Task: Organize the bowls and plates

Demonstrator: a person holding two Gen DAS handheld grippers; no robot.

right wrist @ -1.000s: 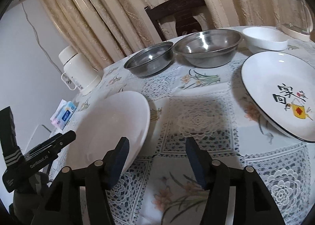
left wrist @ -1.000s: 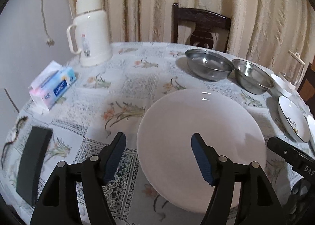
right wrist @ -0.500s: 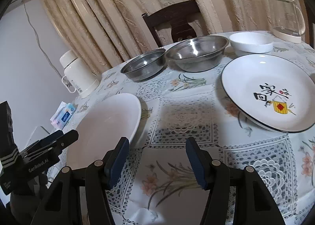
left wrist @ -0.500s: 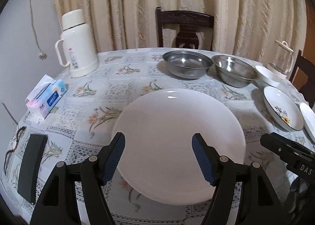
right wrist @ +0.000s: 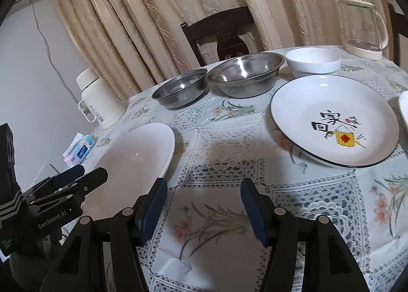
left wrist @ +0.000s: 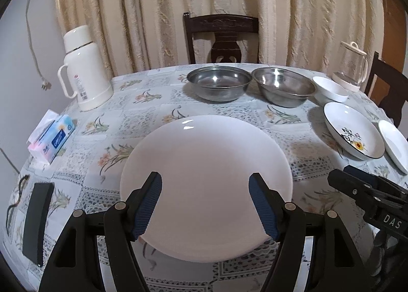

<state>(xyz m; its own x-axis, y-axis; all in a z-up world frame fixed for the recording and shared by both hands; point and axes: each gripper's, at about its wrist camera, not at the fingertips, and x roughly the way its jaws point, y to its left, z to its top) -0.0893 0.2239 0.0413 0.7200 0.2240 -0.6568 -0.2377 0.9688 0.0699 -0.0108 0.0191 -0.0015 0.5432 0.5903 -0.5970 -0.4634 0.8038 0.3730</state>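
Note:
A large plain white plate (left wrist: 206, 164) lies on the flowered tablecloth. My left gripper (left wrist: 206, 182) is open, with its blue-padded fingers spread over the plate's near half and nothing between them. My right gripper (right wrist: 203, 184) is open above bare cloth, to the right of that white plate (right wrist: 137, 154). Two steel bowls (left wrist: 219, 82) (left wrist: 283, 85) stand side by side at the back, with a small white bowl (left wrist: 330, 87) to their right. A black-rimmed decorated plate (right wrist: 334, 118) lies front right of my right gripper, and another white plate (left wrist: 394, 144) lies beyond it.
A cream thermos (left wrist: 84, 70) stands at the back left, with a tissue pack (left wrist: 52, 136) in front of it. A flat black object (left wrist: 37, 220) lies near the left edge. A glass kettle (left wrist: 353, 64) stands back right. A dark chair (left wrist: 221, 36) and curtains sit behind the table.
The left wrist view has swung right and drawn back, so the white plate now sits centred between the fingers. The right gripper has lifted slightly. Both stay open.

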